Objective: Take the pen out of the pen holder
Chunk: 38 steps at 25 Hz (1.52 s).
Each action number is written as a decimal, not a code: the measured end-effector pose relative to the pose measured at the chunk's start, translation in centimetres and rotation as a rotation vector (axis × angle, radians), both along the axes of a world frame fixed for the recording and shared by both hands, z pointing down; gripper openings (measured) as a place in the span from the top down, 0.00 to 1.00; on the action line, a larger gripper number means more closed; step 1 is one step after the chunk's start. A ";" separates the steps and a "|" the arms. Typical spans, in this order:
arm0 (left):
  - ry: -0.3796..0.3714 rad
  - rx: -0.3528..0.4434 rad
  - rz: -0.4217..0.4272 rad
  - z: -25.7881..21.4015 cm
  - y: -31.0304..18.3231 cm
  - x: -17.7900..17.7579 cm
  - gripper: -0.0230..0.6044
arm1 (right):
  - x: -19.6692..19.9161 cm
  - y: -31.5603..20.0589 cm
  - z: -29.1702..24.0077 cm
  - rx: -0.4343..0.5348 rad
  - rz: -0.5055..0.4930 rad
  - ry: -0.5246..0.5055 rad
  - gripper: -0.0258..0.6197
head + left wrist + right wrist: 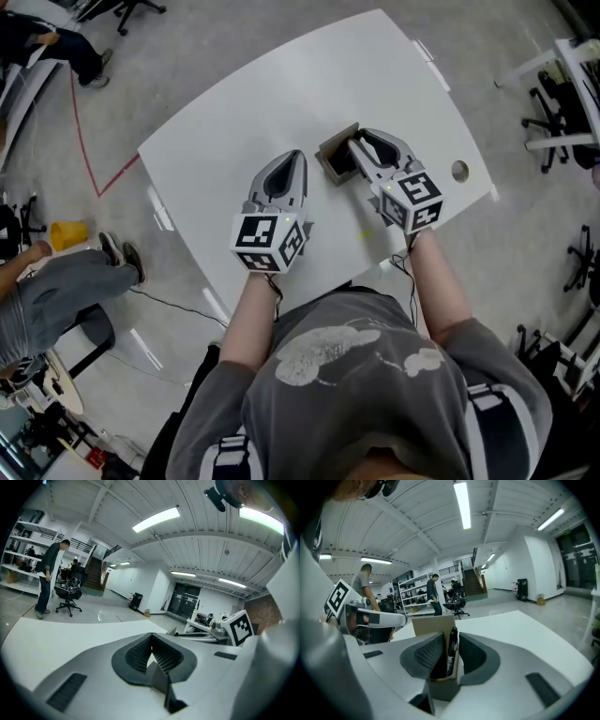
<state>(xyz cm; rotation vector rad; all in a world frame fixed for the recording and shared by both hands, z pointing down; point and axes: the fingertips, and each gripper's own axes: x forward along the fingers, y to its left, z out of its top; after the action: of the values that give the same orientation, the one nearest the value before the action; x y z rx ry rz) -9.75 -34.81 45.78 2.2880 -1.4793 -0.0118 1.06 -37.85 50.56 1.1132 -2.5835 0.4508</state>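
A brown cardboard pen holder (334,159) stands on the white table (281,103). In the right gripper view its back wall (426,624) rises behind a black pen (452,648) that stands upright in it. My right gripper (370,141) reaches over the holder. Its jaws (450,645) are open with the pen and a holder wall between them, and a thin gap shows beside the pen. In the head view the pen is hidden. My left gripper (298,159) rests to the left of the holder, shut, its fingertips (151,641) meeting on nothing.
A round cable hole (459,171) sits near the table's right edge. The table's near edge (309,281) runs just below both grippers. A seated person (56,291) and a yellow object (66,232) are on the floor at left. Office chairs (562,112) stand at right.
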 end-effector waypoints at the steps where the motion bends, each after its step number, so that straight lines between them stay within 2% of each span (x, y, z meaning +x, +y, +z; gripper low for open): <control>1: -0.001 0.000 0.000 0.1 0.0 0.0 0.95 | -0.1 0.0 0.0 -0.002 -0.002 -0.004 0.80; 3: -0.002 -0.002 0.000 0.2 0.1 0.0 0.95 | 0.0 0.1 0.1 -0.008 0.007 -0.013 0.81; 6: 0.000 -0.004 -0.001 0.2 0.3 -0.1 0.95 | 0.2 0.0 0.3 -0.034 0.032 -0.040 0.88; 8: -0.001 -0.003 -0.003 0.0 0.4 -0.1 0.95 | 0.3 0.1 0.2 -0.043 0.036 -0.050 0.88; 21: -0.008 0.057 -0.015 -2.8 2.4 0.6 0.95 | 1.6 1.5 -4.5 0.058 0.057 -0.101 0.88; 31: -0.021 0.137 -0.032 -6.4 8.1 2.2 0.95 | 3.8 6.6 -9.9 0.184 0.064 -0.156 0.88; 38: -0.029 0.181 -0.046 -8.6 14.3 3.8 0.95 | 5.8 13.0 -12.5 0.227 0.047 -0.182 0.88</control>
<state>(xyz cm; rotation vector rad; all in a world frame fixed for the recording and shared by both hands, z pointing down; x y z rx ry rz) -5.97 -20.53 37.15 2.4038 -1.6043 -0.1310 6.86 -24.88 38.03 1.2613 -2.8285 0.2855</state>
